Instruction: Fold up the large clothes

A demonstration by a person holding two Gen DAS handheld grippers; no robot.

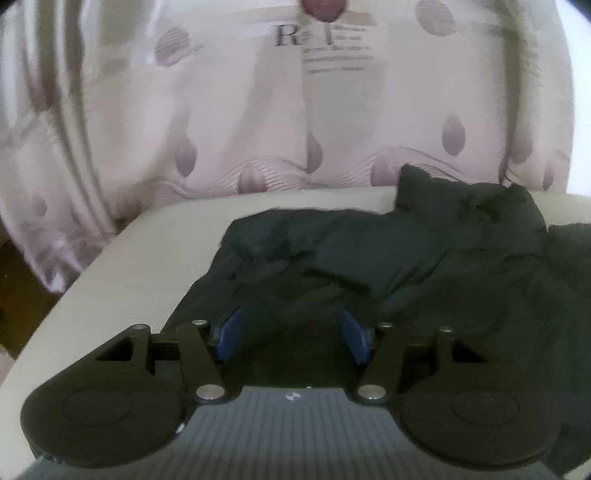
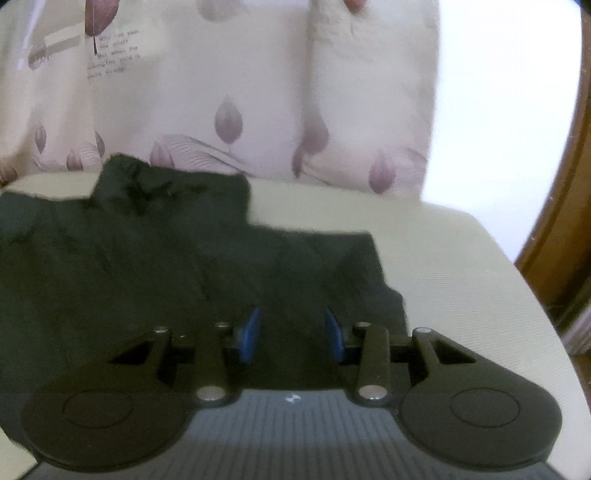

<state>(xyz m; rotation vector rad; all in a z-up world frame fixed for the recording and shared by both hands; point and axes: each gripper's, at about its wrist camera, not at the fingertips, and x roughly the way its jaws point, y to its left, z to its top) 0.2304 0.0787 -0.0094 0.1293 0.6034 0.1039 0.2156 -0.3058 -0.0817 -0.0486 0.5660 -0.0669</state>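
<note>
- Two tools, both parted, grasping nothing: left tool, right tool.
- Garment lies crumpled ahead of both on table, long axis crosswise.

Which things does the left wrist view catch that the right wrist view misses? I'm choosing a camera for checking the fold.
Only the left wrist view shows the large letter R printed on the curtain and the table's left edge. Only the right wrist view shows the brown wooden frame and the table's right edge. Both show the dark garment crumpled on the beige table before the leaf-patterned curtain.
</note>
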